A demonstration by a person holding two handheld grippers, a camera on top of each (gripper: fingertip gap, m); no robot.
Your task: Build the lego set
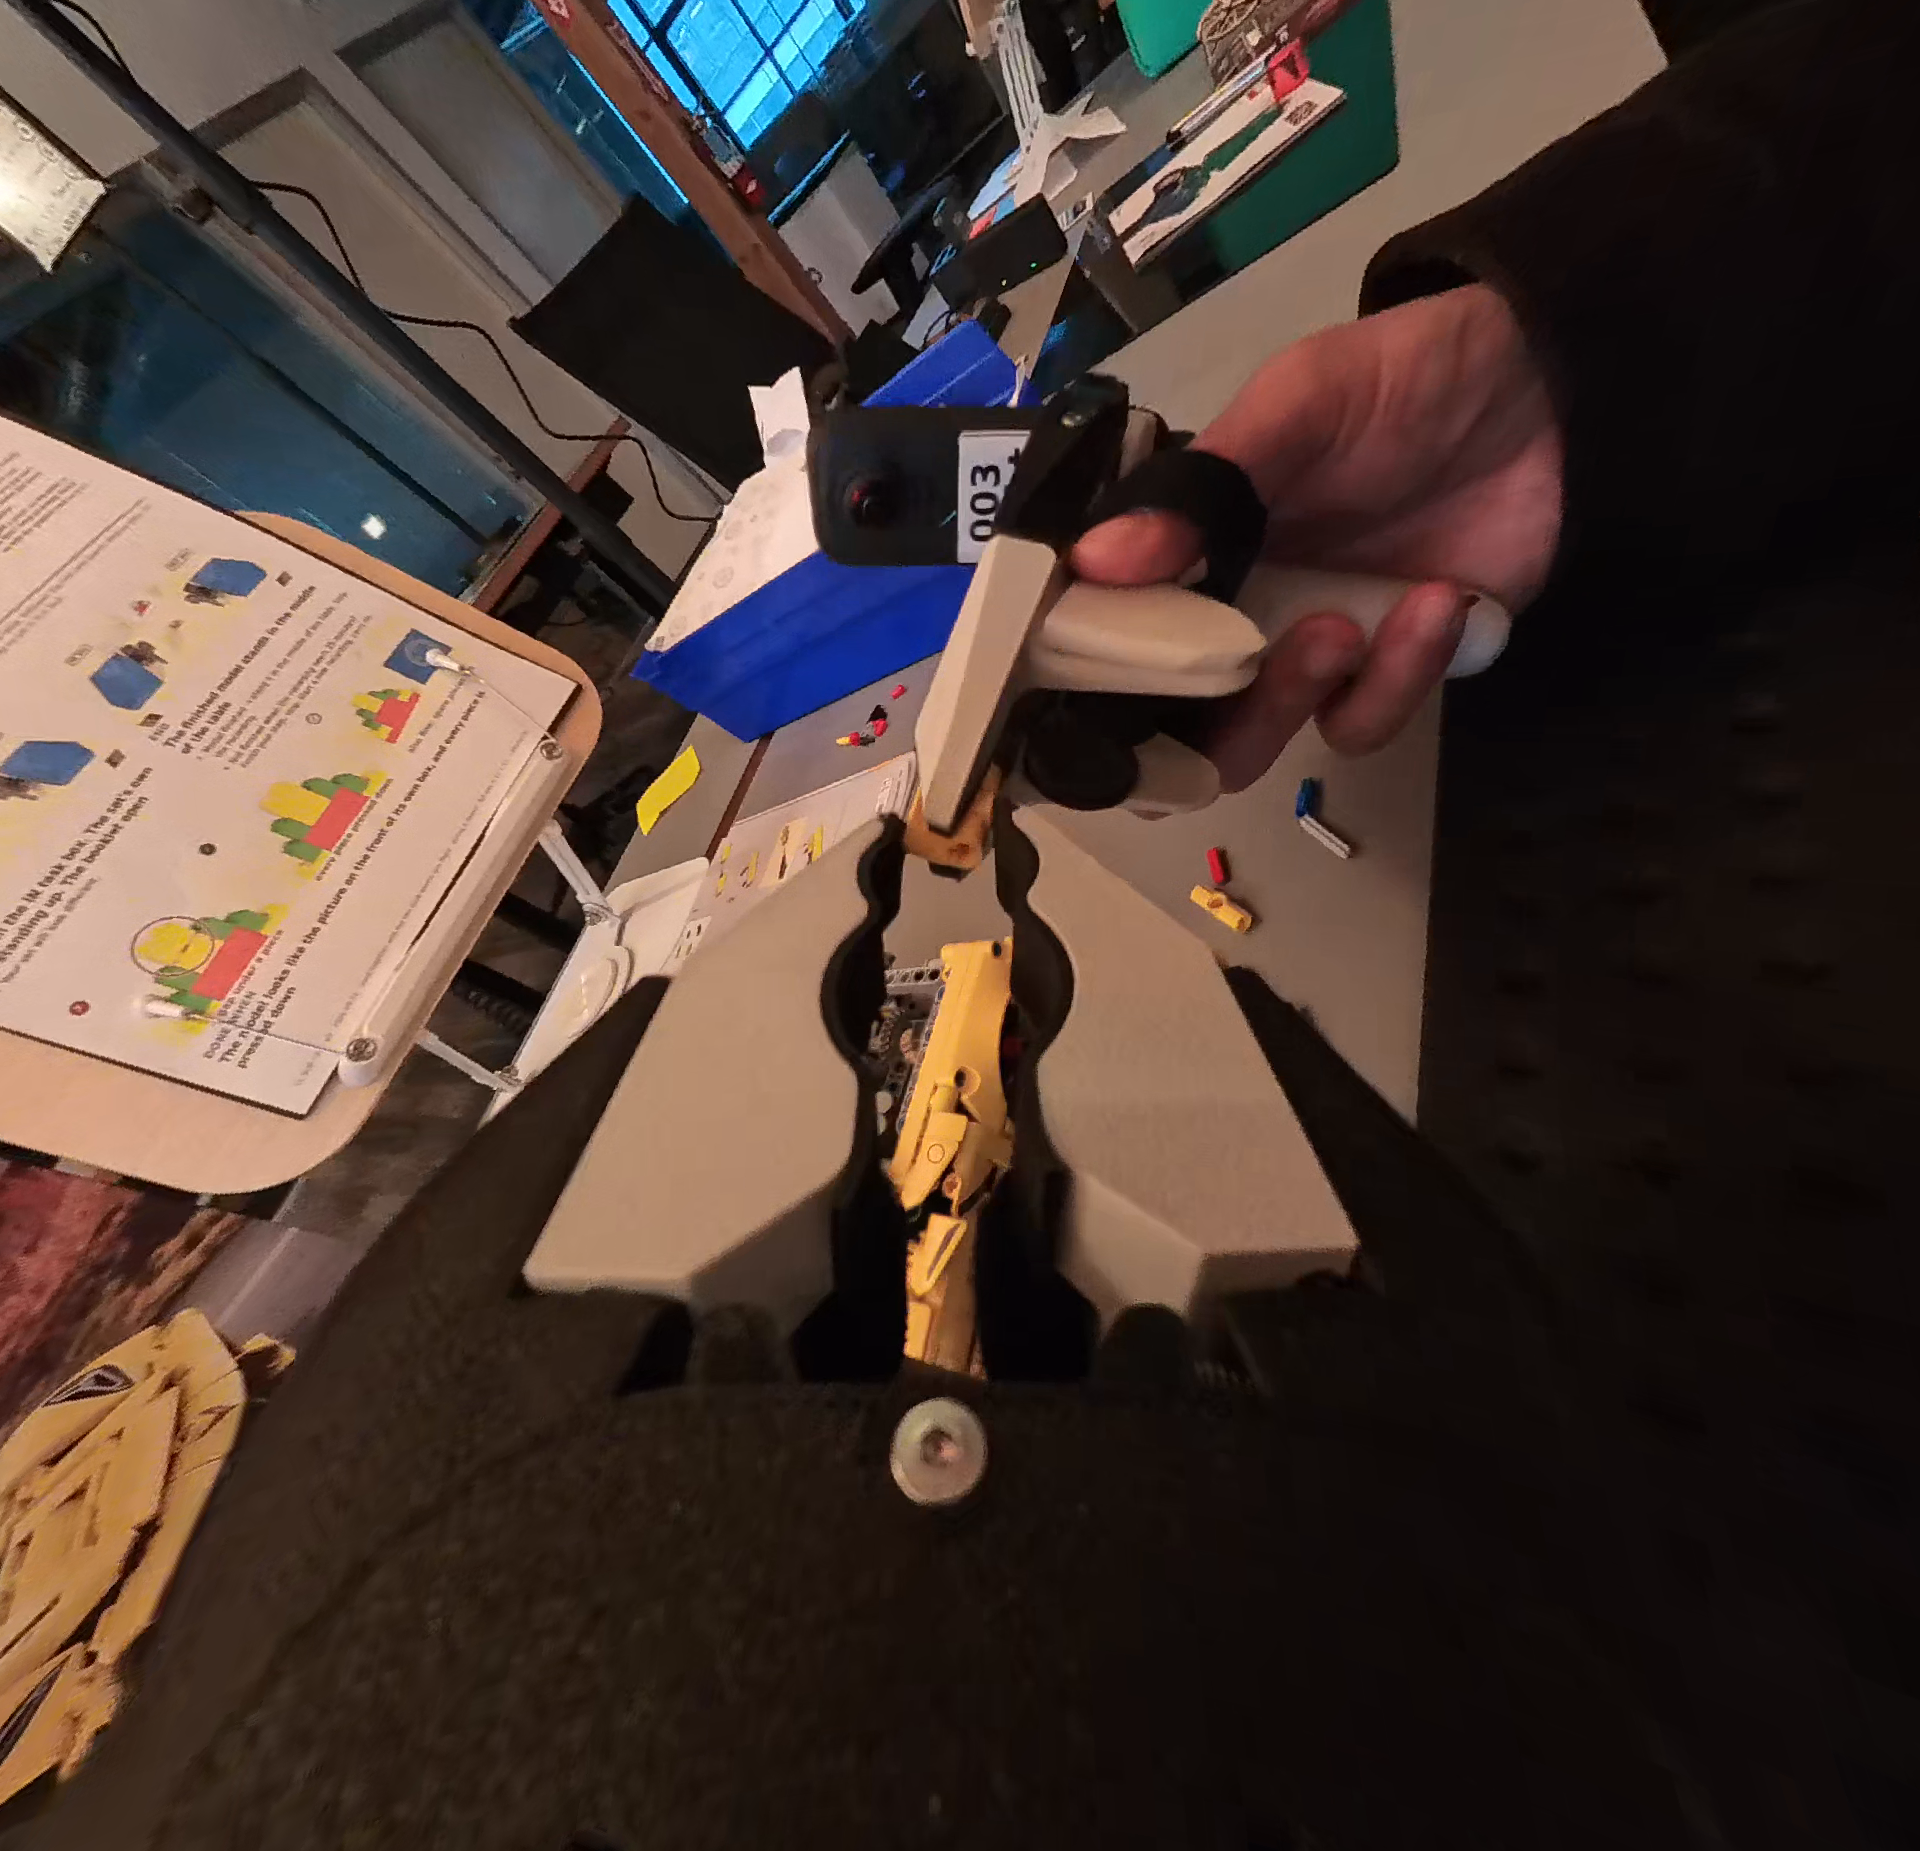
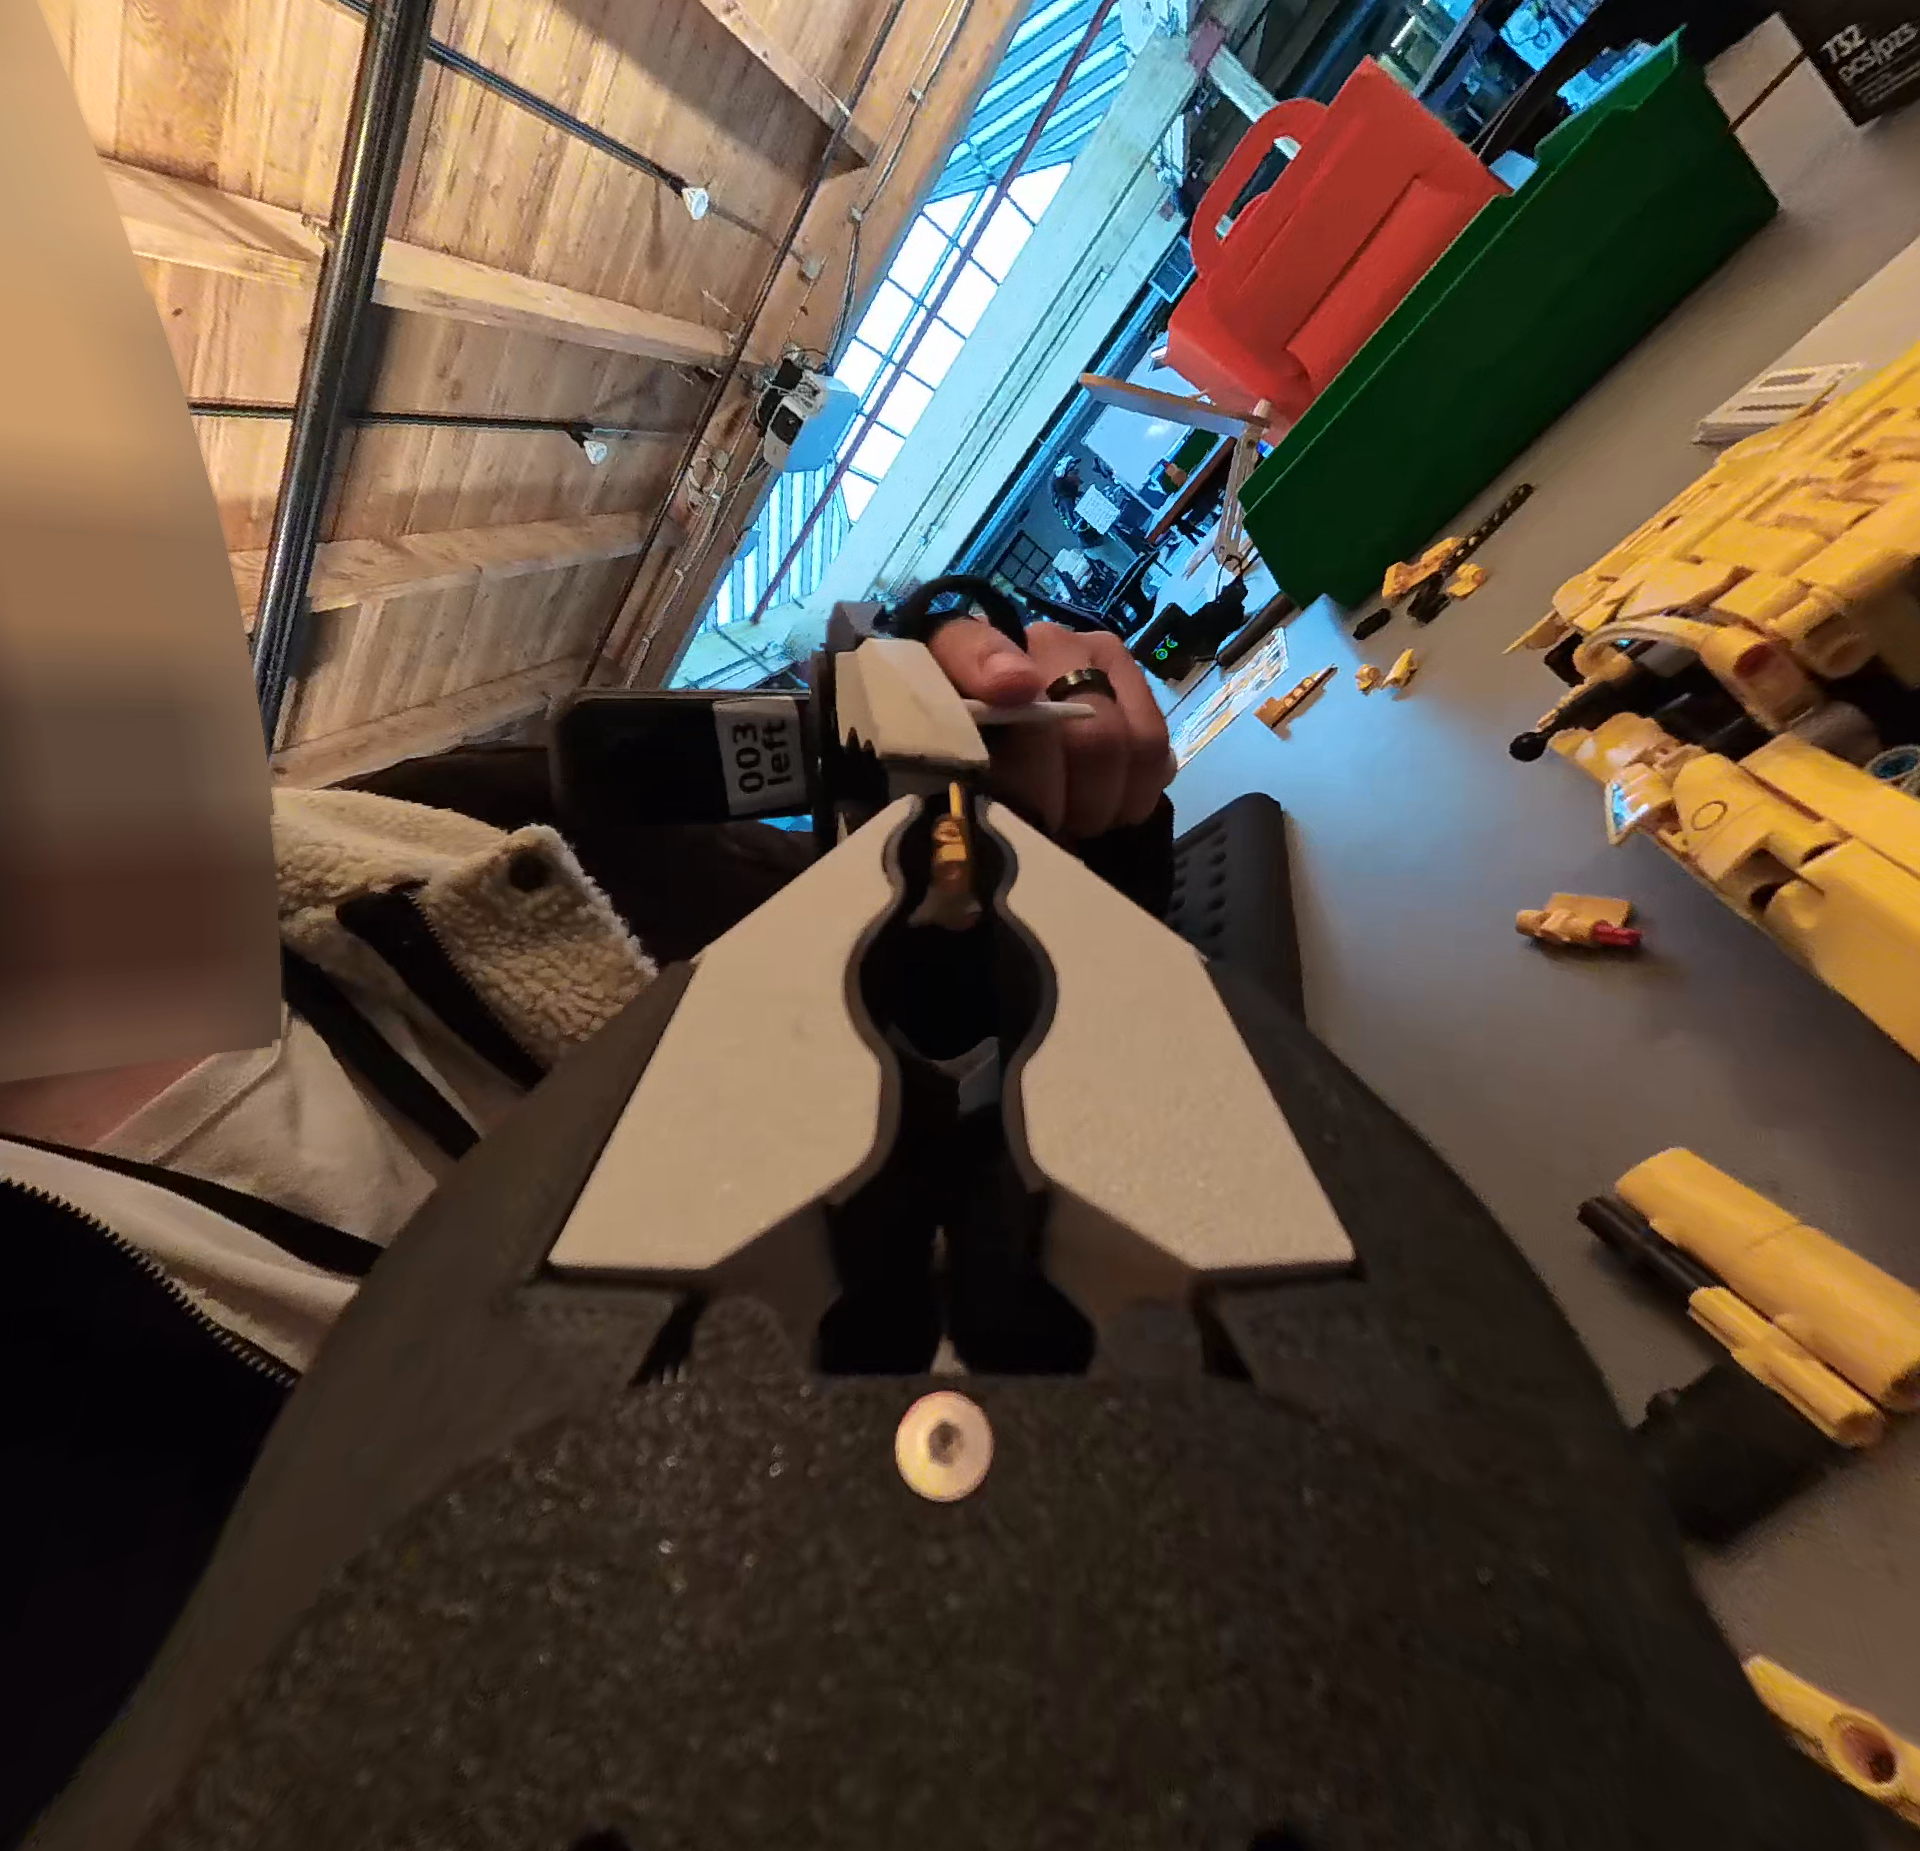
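A: Where the two tools meet at frame centre, what does the left gripper (image 1: 940, 845) hold?

B: Its fingers are closed on a small yellow lego sub-assembly (image 1: 951, 1095), which runs down the narrow gap between them. The tip of that piece shows at the finger ends, in contact with the right gripper (image 1: 961, 799), which enters from the upper right, held by a hand (image 1: 1382, 554).

A: State of the right gripper in its own view?

B: The right gripper (image 2: 948, 845) has its fingers nearly together around a small yellow piece (image 2: 948, 856) at the tips. The left gripper (image 2: 914, 731) sits just beyond, gripped by a hand (image 2: 1060, 731) wearing a ring. Whether the right fingers clamp the piece or only touch it cannot be determined.

A: Location of the remaining set?

B: In the right wrist view, the large yellow lego model (image 2: 1745, 721) lies on the grey desk (image 2: 1455, 1022) at the right edge. Loose yellow parts (image 2: 1574, 920) rest near it, and a yellow-and-black sub-assembly (image 2: 1766, 1292) lies at lower right. A green bin (image 2: 1507, 347) and a red bin (image 2: 1330, 232) stand at upper right.

A: And in the left wrist view?

B: A blue bin (image 1: 810, 638) stands above centre, small loose pieces (image 1: 1221, 902) lie right of centre, and an instruction sheet on a wooden board (image 1: 260, 793) occupies the left.
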